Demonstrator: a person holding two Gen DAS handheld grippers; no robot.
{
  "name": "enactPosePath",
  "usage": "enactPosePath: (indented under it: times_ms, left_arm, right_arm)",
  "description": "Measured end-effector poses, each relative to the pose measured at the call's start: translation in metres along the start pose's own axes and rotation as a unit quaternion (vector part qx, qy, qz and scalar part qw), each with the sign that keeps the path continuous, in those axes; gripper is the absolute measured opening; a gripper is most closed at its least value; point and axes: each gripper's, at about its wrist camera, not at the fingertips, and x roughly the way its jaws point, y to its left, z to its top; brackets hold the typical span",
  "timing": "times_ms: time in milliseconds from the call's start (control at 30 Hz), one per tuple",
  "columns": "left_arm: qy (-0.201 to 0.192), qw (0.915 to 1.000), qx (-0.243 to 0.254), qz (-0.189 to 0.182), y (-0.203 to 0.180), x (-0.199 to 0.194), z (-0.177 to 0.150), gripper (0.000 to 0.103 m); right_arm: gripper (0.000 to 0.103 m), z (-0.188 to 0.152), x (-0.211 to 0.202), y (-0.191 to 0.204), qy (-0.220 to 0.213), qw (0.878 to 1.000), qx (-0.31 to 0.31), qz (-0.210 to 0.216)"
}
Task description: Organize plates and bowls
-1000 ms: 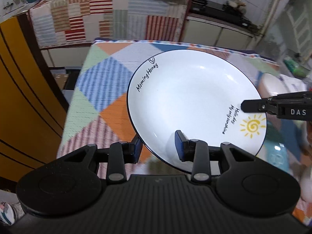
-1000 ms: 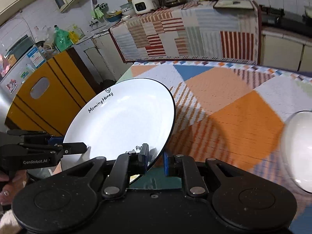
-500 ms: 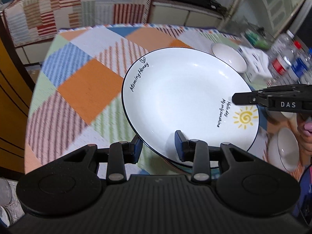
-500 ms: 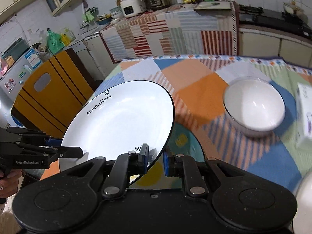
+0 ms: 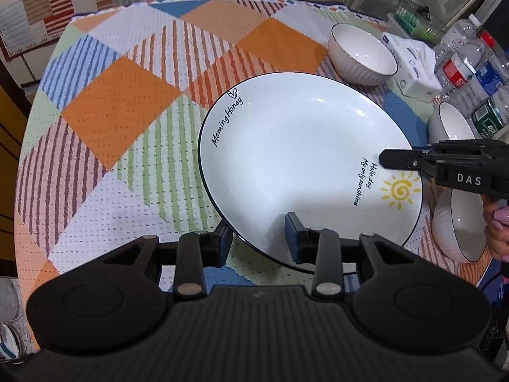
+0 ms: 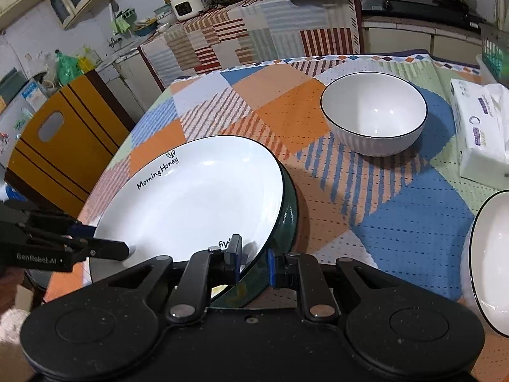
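A white plate (image 5: 302, 159) with a black rim, the words "Morning Honey" and a yellow sun hangs low over the patchwork tablecloth (image 5: 127, 111). My left gripper (image 5: 259, 240) is shut on its near rim, one finger under it and one on top. At the plate's sun side, my right gripper (image 5: 397, 159) clamps the rim. In the right wrist view the plate (image 6: 191, 197) tilts, with my right gripper (image 6: 253, 261) shut on its edge and the left gripper (image 6: 108, 250) on the far left rim. Dark green (image 6: 289, 216) shows beneath the plate; I cannot tell what it is.
Three white bowls stand to the right: one at the back (image 5: 362, 54), two nearer (image 5: 451, 124) (image 5: 458, 222). A tissue pack (image 5: 413, 67) and water bottles (image 5: 470, 63) line the right edge. A yellow cabinet (image 6: 57, 146) stands left of the table.
Both grippers have carried the plate across the table toward the bowls, which have come into view. The view has tipped down. Both grips on the rim are unchanged.
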Motion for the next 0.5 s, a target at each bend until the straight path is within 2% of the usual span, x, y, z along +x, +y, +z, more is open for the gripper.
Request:
enactPosePath:
  times_ms: [267,400,500]
  left_arm:
    - [0.025,0.9996,-0.010,-0.002,0.000,0.007,0.003,0.034]
    - [0.040,0.9991,-0.011,0.007,-0.002,0.012,0.004,0.034]
    - [0.037,0.9992,-0.013,0.009,-0.002,0.015,0.004,0.034]
  right_arm:
    - [0.021,-0.001,0.002,0.002,0.013,1.000,-0.010,-0.021]
    - [0.024,0.001,0.004,0.020,0.022,0.996,-0.055,-0.068]
    - [0.026,0.000,0.006,0.033,0.027,0.991,-0.085,-0.101]
